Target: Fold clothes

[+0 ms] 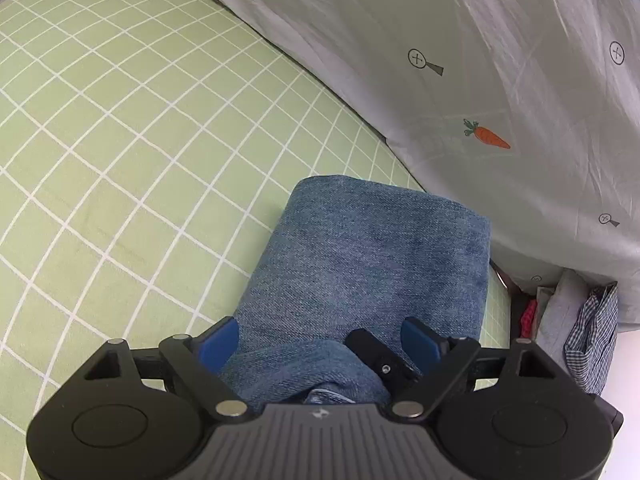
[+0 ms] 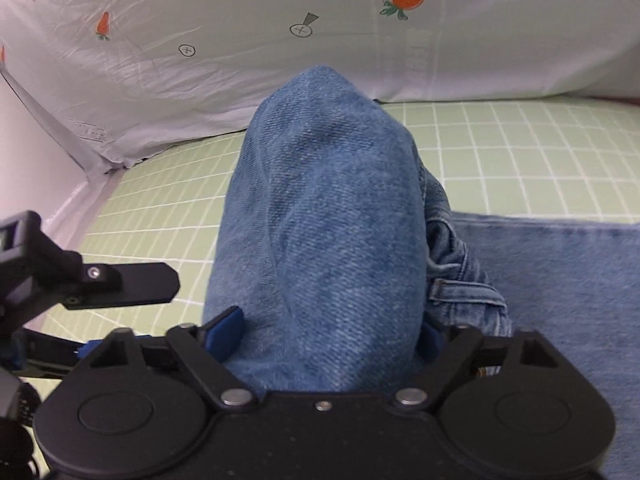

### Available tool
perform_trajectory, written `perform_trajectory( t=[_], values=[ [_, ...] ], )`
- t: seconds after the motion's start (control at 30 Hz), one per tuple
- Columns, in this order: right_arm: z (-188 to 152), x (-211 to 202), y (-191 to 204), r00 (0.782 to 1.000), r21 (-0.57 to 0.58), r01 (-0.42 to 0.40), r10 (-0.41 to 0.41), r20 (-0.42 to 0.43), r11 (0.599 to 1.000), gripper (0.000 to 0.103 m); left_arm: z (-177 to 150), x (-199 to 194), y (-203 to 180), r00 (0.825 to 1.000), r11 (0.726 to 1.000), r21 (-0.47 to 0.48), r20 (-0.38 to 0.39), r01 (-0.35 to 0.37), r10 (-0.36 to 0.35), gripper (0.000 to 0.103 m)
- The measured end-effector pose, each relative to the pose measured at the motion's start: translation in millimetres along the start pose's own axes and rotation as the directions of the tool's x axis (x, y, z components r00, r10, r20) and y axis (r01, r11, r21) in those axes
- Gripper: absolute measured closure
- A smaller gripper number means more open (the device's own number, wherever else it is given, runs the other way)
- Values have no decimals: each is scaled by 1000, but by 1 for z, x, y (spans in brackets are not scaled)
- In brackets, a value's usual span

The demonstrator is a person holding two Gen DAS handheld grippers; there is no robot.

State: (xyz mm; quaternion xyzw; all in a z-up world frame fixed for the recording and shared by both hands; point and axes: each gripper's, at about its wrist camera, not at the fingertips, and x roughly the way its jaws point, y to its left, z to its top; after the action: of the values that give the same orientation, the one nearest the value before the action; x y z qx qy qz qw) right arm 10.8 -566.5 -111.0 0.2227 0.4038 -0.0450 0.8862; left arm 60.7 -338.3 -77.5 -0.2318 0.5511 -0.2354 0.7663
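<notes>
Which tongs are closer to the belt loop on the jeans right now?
Right. The right tongs grip the jeans with the belt loop just beside their right finger; the left tongs sit further left, across the bunched denim from it.

Blue denim jeans (image 1: 360, 264) are lying partly folded on the bed, one fold bulging upward (image 2: 320, 220), waistband showing beside it.

Plenty of bare green sheet (image 1: 120, 140) left of the jeans (image 1: 360, 264); the white carrot-print duvet (image 1: 500, 80) walls off the far side.
</notes>
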Motion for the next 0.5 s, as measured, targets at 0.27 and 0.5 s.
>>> perform_trajectory(
  t=[0.27, 0.5],
  values=[
    [-12, -34, -50, 946, 325, -323, 313, 84, 889, 83, -3, -2, -12, 1000, 999, 37, -2, -8, 8, 15],
    [-66, -79, -142, 740, 651, -665, 442, 507, 367, 85, -6, -6, -24, 1000, 997, 82, -2, -4, 4, 14]
  ],
)
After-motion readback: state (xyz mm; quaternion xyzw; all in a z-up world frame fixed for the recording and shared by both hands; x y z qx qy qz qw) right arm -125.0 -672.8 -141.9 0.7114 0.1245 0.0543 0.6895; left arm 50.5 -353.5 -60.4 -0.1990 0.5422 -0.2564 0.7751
